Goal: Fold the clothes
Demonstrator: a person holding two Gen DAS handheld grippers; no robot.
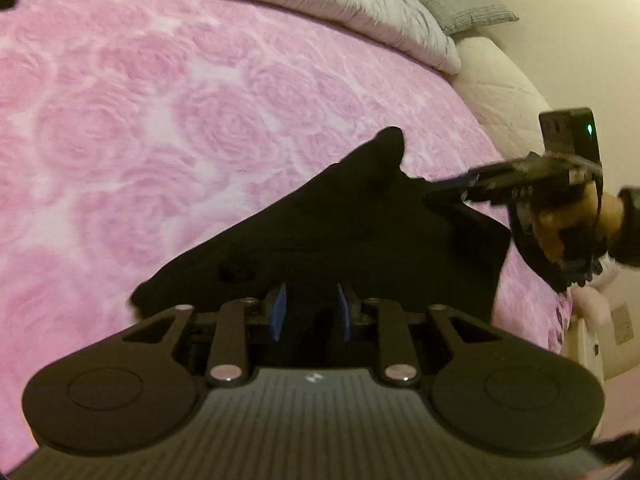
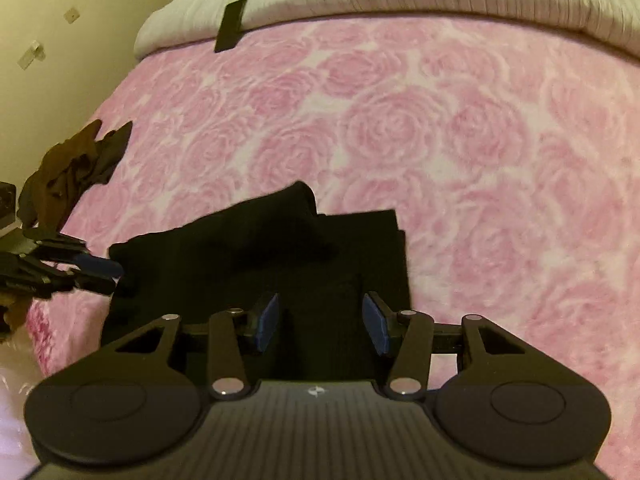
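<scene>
1. Left wrist view: the left hand-held gripper (image 1: 311, 312) hangs over a black garment (image 1: 320, 236) on the pink rose-patterned bed cover (image 1: 160, 120). Its blue pads (image 1: 279, 312) stand narrowly apart with nothing pinched between them. Ahead to the right, the right hand-held gripper (image 1: 452, 186), carried by a hand (image 1: 560, 224), reaches the garment's far edge.
2. Right wrist view: the right hand-held gripper (image 2: 322, 322) is half open above the same black garment (image 2: 280, 252), pads clear of the cloth. The left hand-held gripper (image 2: 100, 272) sits at the garment's left edge. A brown clothes heap (image 2: 72, 168) lies further ahead to the left.
</scene>
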